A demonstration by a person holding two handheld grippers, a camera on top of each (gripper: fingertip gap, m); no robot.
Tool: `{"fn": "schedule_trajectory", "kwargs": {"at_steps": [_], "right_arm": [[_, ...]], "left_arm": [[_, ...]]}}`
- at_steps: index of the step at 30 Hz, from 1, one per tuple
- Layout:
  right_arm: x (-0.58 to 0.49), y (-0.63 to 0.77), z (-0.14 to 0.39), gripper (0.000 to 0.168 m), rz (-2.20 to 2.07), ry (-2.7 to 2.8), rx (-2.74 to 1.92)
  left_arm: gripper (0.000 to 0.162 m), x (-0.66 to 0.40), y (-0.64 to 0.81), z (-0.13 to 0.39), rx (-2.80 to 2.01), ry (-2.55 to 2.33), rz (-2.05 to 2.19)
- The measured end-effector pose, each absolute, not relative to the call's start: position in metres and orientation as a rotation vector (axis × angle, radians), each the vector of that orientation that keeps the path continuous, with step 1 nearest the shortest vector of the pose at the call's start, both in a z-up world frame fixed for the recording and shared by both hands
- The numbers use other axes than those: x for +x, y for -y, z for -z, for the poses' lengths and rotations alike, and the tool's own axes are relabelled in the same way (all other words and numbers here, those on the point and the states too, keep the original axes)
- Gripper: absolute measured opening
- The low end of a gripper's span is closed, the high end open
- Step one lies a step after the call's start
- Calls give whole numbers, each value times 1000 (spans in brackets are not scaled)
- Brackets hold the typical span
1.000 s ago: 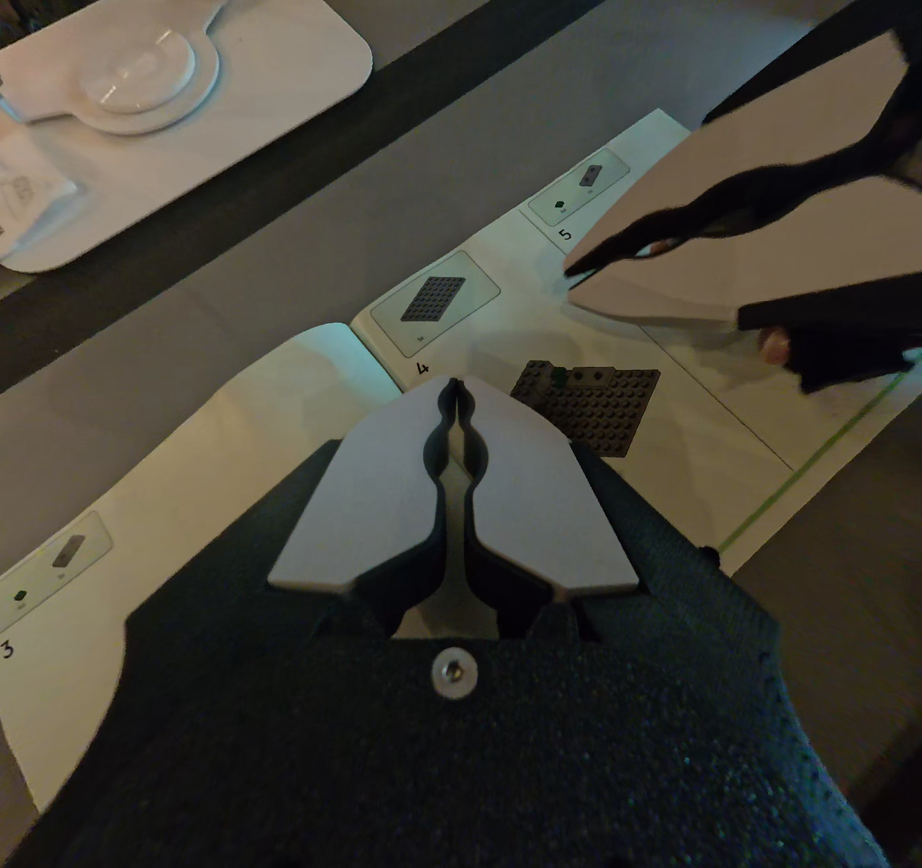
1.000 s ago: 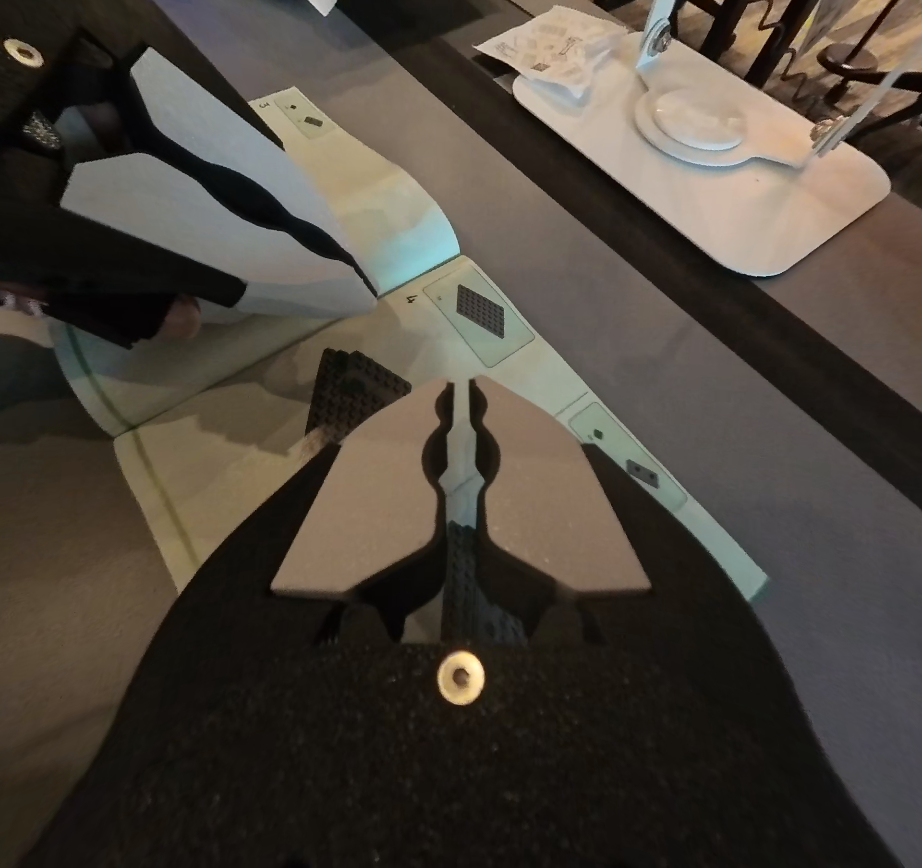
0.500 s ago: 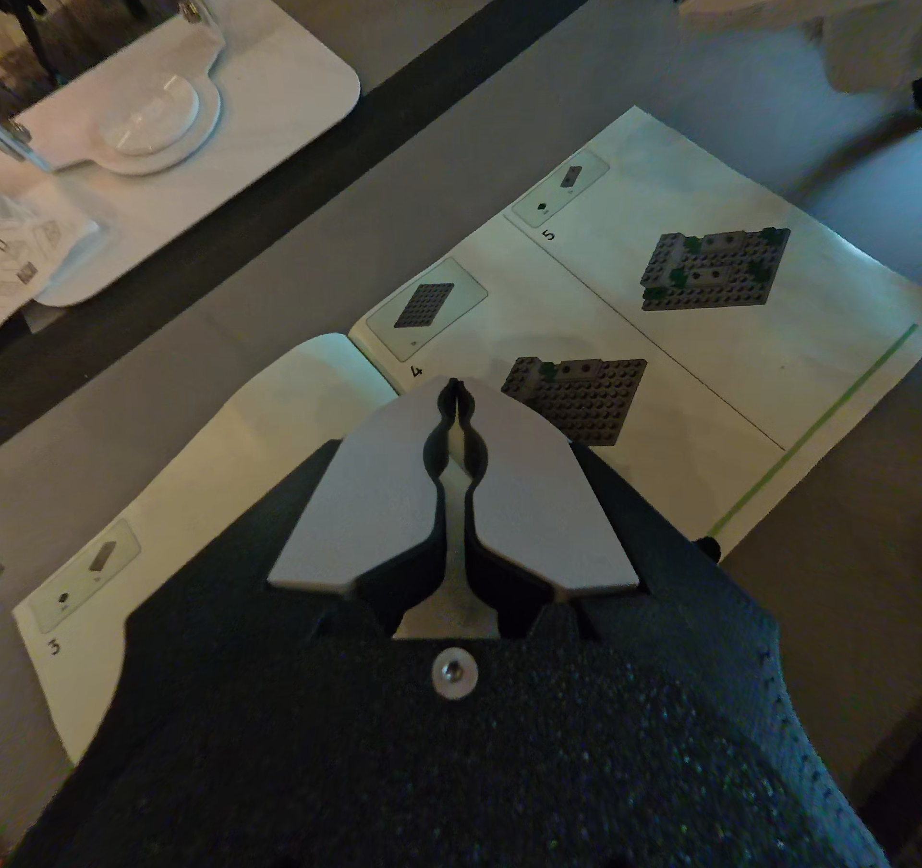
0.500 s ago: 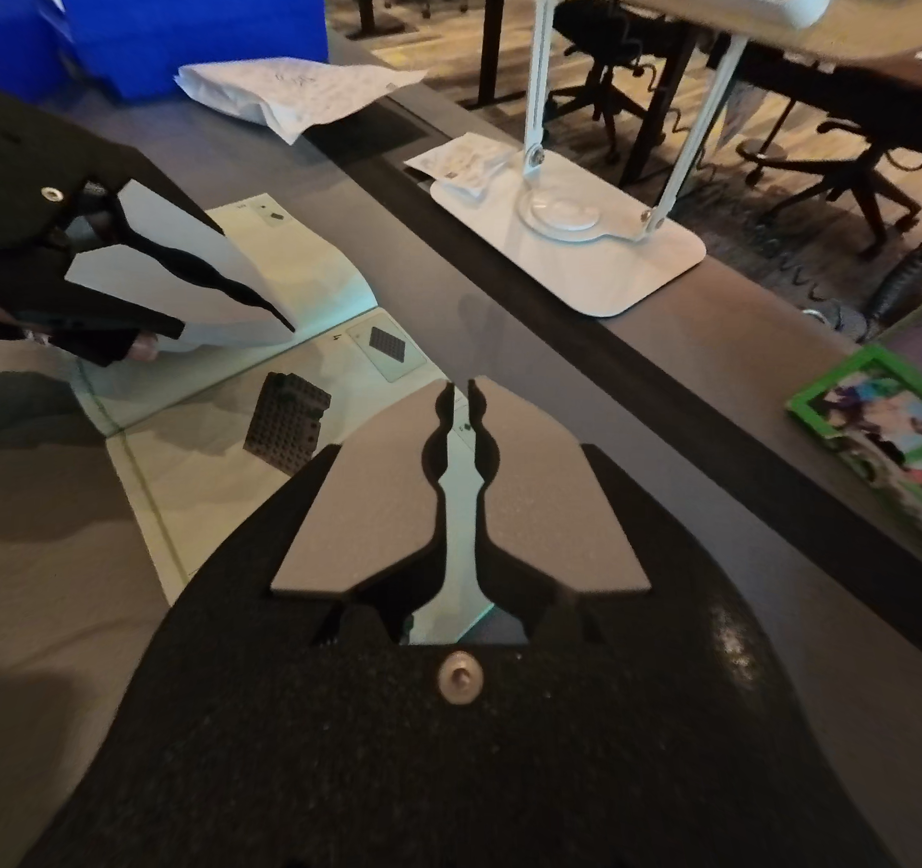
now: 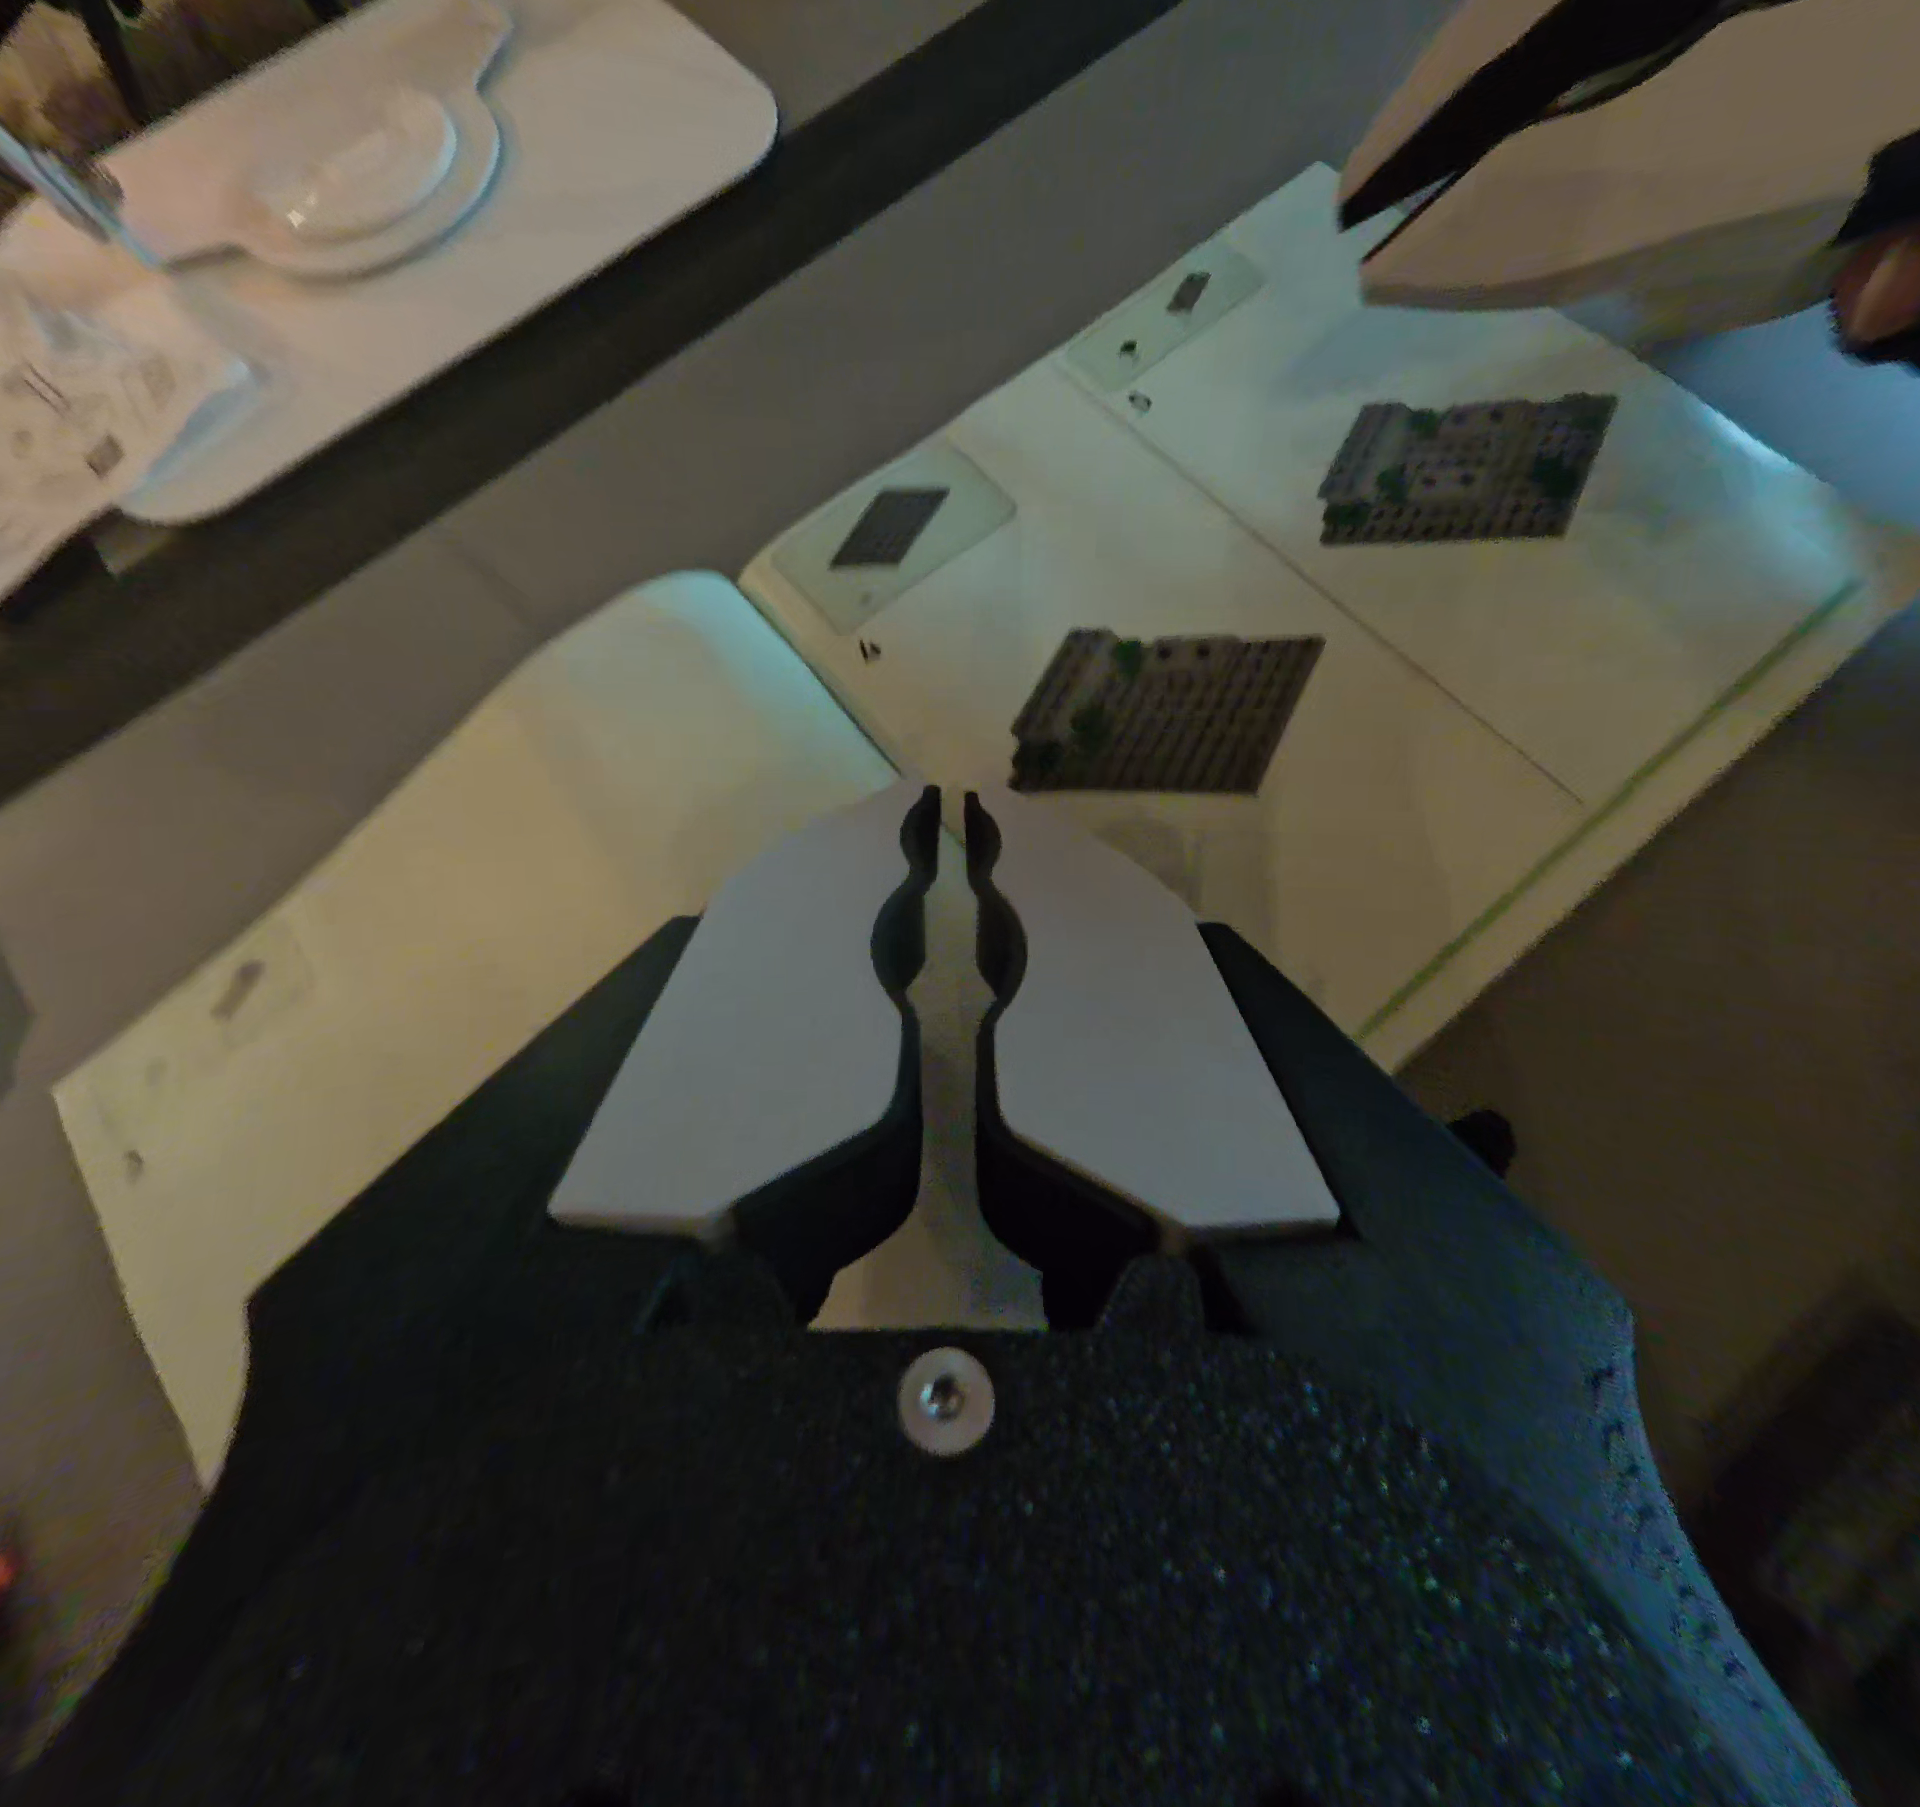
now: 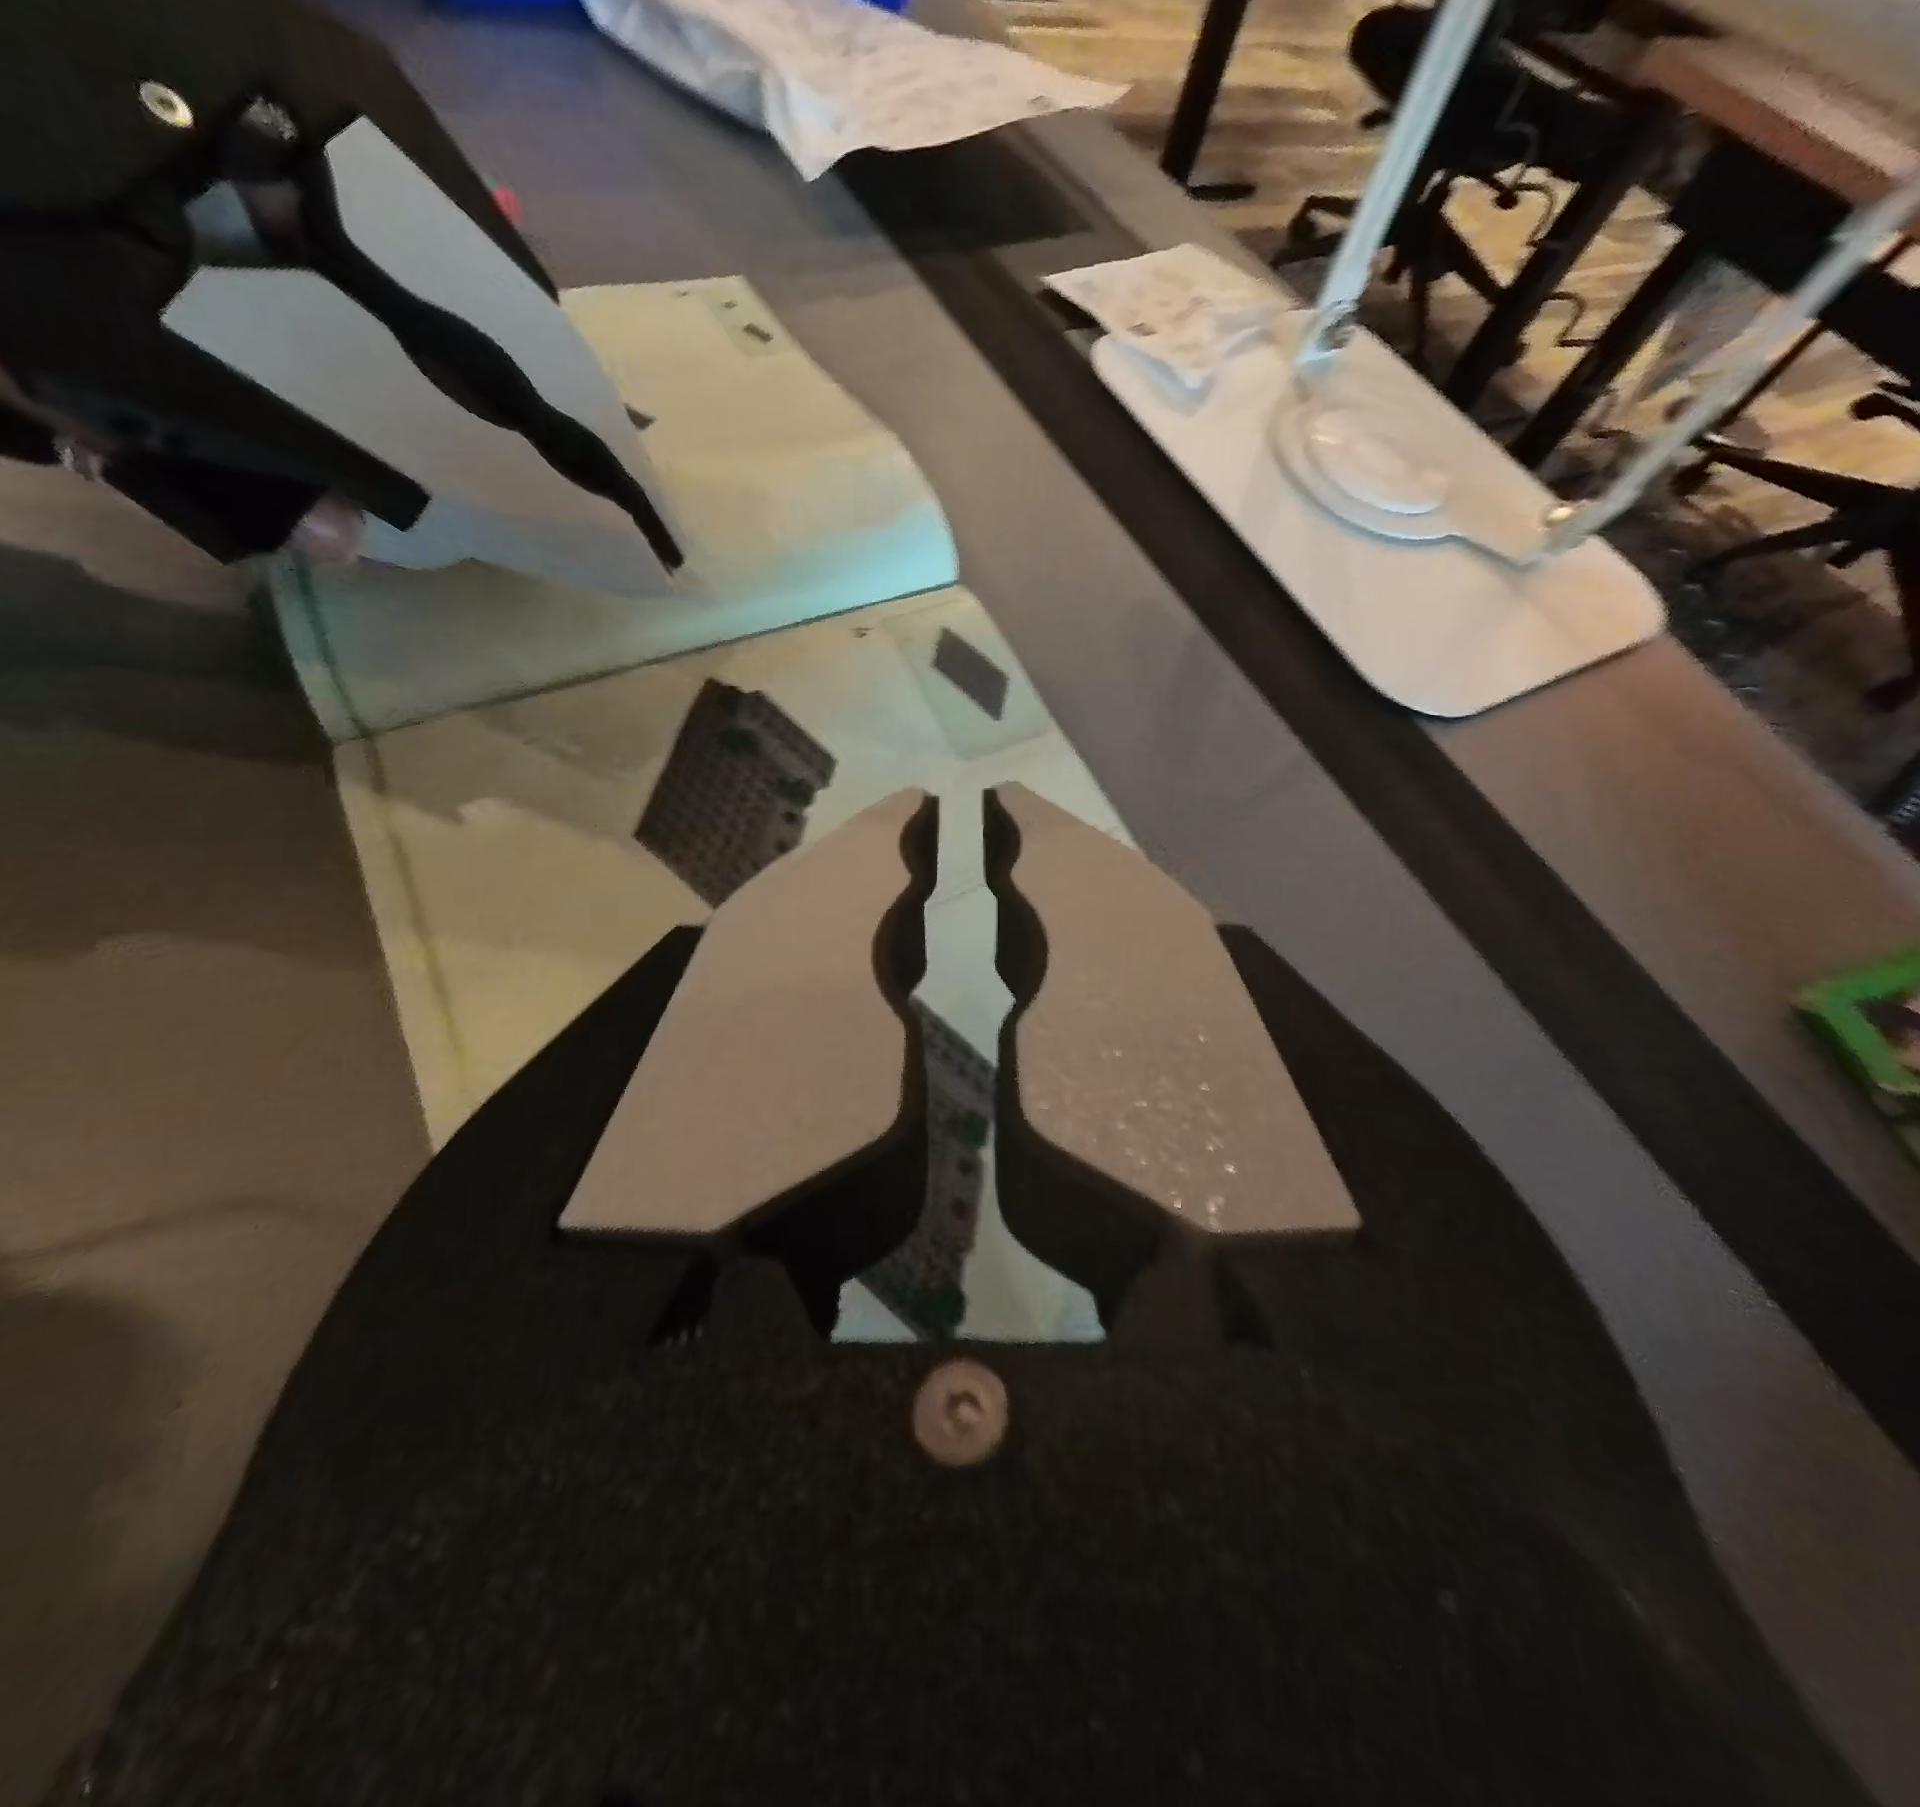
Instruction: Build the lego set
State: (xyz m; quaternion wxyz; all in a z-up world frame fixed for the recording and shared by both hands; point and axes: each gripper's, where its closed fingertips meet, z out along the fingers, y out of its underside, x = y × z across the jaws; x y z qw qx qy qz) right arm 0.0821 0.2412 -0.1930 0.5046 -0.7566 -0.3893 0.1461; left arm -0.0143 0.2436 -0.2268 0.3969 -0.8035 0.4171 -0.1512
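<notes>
1. Left gripper: tips slightly parted, empty, over booklet fold.
2. Right gripper: narrowly spread, empty, above same booklet.
3. Booklet flat, open on grey table; no loose bricks visible.
4. Lamp base beyond.

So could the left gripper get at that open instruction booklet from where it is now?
Probably yes. The left gripper hangs right above the instruction booklet, jaws slightly apart and empty, nothing between them and the page. The right gripper is off to the side.
</notes>
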Motion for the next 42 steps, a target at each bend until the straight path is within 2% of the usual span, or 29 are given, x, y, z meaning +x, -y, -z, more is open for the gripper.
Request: {"fn": "schedule_trajectory", "kwargs": {"at_steps": [18, 30, 33, 42], "right_arm": [[48, -259, 220, 13, -355, 970, -1883], [44, -258, 228, 10, -326, 988, -1907], [42, -264, 228, 0, -278, 993, -1897], [31, -300, 242, 0, -198, 1141, -1909]], "left_arm": [[7, -20, -241, 233, -2041, -1040, 426], [6, -20, -242, 235, -2033, -1050, 417], [6, -20, -241, 236, -2028, -1068, 408], [6, -18, -239, 237, -2010, -1110, 373]]}}
